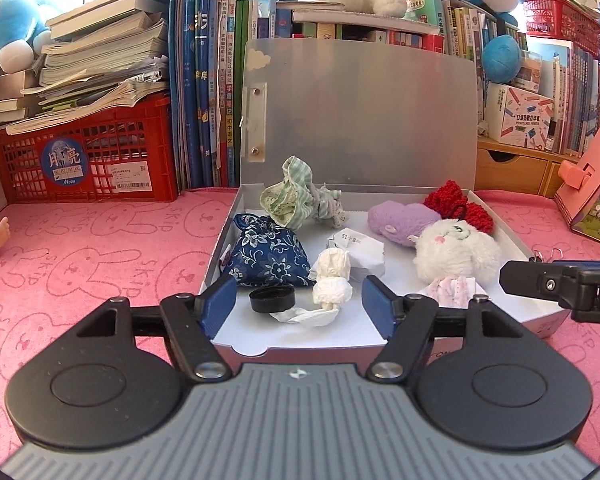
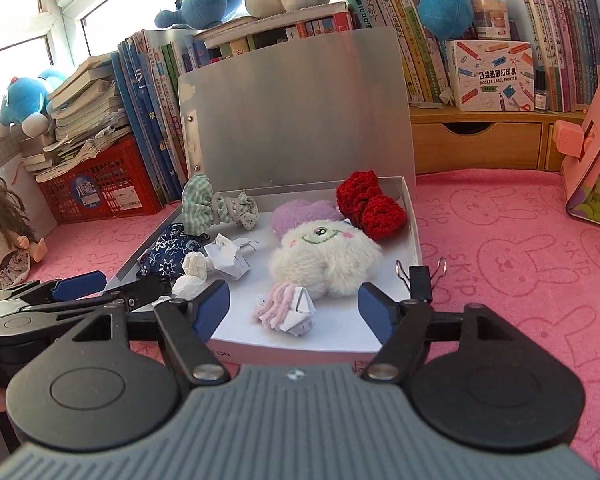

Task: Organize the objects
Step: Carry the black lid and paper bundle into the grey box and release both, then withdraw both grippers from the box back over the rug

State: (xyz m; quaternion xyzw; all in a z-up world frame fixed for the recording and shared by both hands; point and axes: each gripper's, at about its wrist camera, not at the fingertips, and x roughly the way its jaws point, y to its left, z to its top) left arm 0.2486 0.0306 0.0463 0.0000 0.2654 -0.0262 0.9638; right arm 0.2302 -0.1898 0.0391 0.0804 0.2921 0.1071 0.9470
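An open silver box (image 1: 228,236) lies on the pink cloth with its lid (image 1: 360,112) upright. Inside lie a blue floral pouch (image 1: 268,254), a green checked scrunchie (image 1: 292,196), crumpled paper (image 1: 358,248), white tissue (image 1: 332,280), a black cap (image 1: 272,300), a purple plush (image 1: 400,222), a red knitted bow (image 1: 456,204) and a white fluffy plush (image 1: 456,254). My left gripper (image 1: 300,308) hangs open over the box's near edge, above the cap and tissue, touching neither. My right gripper (image 2: 294,306) is open over a pink-and-white folded piece (image 2: 288,308), pads apart from it.
A black binder clip (image 2: 420,280) lies on the cloth by the box's right wall. A red crate (image 1: 84,156) under stacked books stands at back left, with upright books (image 1: 204,92) behind the lid. A doll (image 2: 0,236) sits at the left, a pink case (image 2: 596,152) at the right.
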